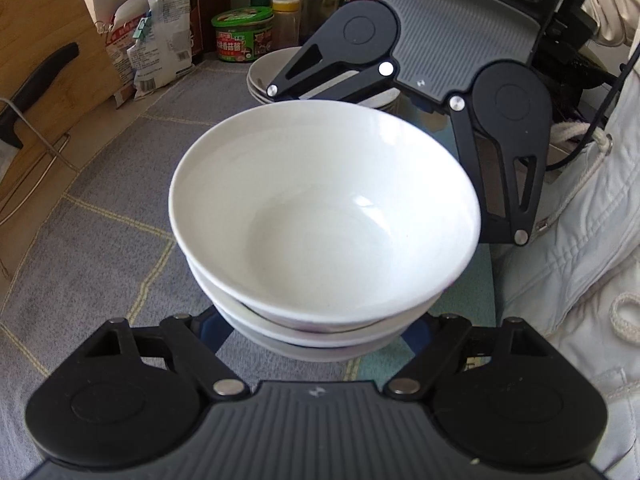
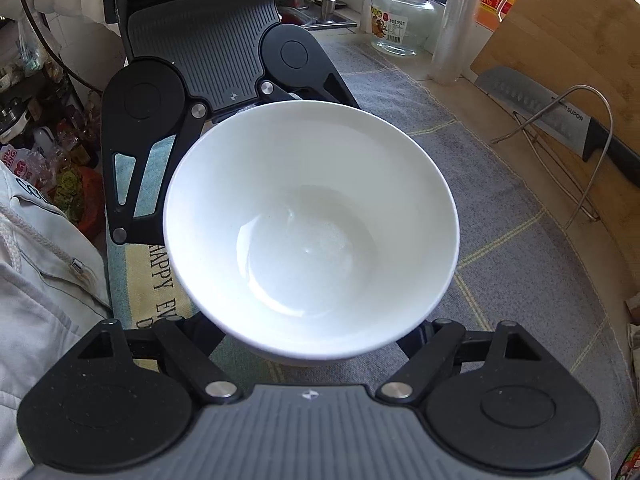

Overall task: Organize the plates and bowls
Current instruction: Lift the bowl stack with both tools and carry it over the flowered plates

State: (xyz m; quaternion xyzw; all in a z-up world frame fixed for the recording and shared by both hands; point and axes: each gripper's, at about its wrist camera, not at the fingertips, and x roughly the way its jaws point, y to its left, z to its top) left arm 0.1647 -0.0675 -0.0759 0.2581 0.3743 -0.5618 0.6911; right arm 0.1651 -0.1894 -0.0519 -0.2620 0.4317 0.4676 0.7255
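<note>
Across the worktop lies a grey woven cloth with thin yellow lines (image 1: 100, 240), and it carries everything else. Against the wall at the worktop's far side leans a pale bamboo cutting board (image 2: 560, 40). A person in a light grey jacket (image 1: 580, 240) stands at the near edge.

The left gripper (image 1: 316, 332) and the right gripper (image 2: 312, 340) face each other from opposite sides, both tilted steeply downward. Between them is a stack of three white ceramic bowls (image 1: 320, 208), nested upright over the cloth, near the edge where the person stands. Each pair of tongs stands roughly half open, its two fingers reaching in on either side of the stack's lower bowls. The bowl rims hide the fingertips, so I cannot tell whether either pair actually presses on the stack or only straddles it.

Behind the stack, towards the back wall, sits a short pile of white plates (image 1: 268, 72), apart from the bowls. A broad steel kitchen knife with a black handle (image 2: 560, 116) rests in a bent wire rack (image 2: 600, 120) in front of the cutting board. An empty clear glass jar with a yellow-green lid (image 2: 400, 20) stands at the back edge. A round green-lidded tub (image 1: 242, 34) is just beyond the plates, among bottles.
</note>
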